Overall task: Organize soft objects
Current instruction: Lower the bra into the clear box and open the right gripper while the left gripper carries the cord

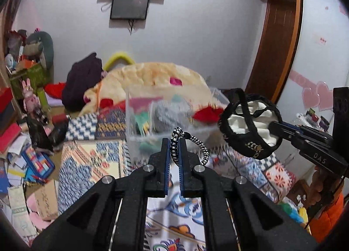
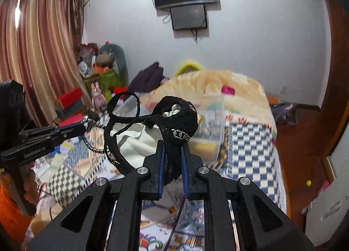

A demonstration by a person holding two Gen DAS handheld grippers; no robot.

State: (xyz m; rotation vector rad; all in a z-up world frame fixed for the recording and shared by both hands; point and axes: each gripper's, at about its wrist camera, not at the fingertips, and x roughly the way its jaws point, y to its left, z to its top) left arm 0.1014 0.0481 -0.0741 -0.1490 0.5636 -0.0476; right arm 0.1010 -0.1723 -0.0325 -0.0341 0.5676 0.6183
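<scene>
My left gripper [image 1: 173, 142] is shut on a black-and-white braided cord [image 1: 196, 144] and holds it in the air over the bed. The cord also shows in the right wrist view [image 2: 91, 139], where the left gripper [image 2: 84, 127] comes in from the left. My right gripper [image 2: 172, 144] is shut on a black pouch with a white lining [image 2: 174, 120], held up in the air. In the left wrist view the pouch [image 1: 248, 122] hangs open at the right, with the right gripper [image 1: 272, 125] behind it. A clear plastic box [image 1: 165, 120] with soft items stands on the bed just beyond both grippers.
The bed has a patterned quilt [image 1: 91, 163] and a heaped cream blanket [image 1: 152, 76]. Books and clutter lie on the floor at the left [image 1: 19, 163]. A wooden door frame [image 1: 281, 39] and a white wardrobe [image 1: 316, 54] stand at the right. Curtains [image 2: 39, 43] hang at the left.
</scene>
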